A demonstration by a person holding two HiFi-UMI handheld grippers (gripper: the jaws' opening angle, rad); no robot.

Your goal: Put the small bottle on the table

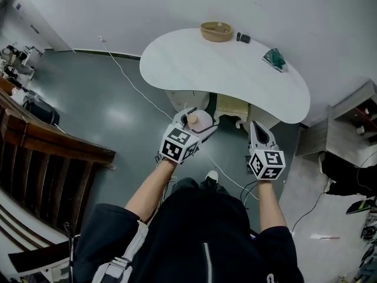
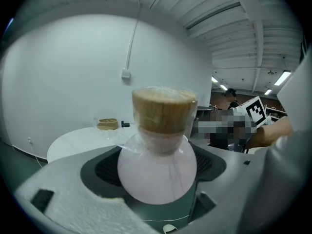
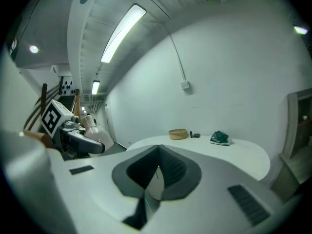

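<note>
The small bottle [image 1: 202, 121] is round and pale pink with a cork stopper. It sits upright between the jaws of my left gripper [image 1: 200, 118], which is shut on its belly, in the air short of the white table's [image 1: 224, 69] near edge. In the left gripper view the bottle [image 2: 157, 167] fills the middle, with the left gripper [image 2: 157, 152] clasping it from both sides and the table [image 2: 78, 140] beyond. My right gripper [image 1: 261, 130] hangs beside it, shut and empty. In the right gripper view the right gripper [image 3: 158, 160] points at the table [image 3: 234, 152], and the bottle [image 3: 96, 132] shows at left.
On the far side of the table stand a wooden bowl [image 1: 216, 31], a small black item [image 1: 243, 38] and a green object [image 1: 274, 58]. A white cable [image 1: 129, 84] runs across the grey floor. A wooden railing [image 1: 53, 140] is at left, shelves [image 1: 353, 122] at right.
</note>
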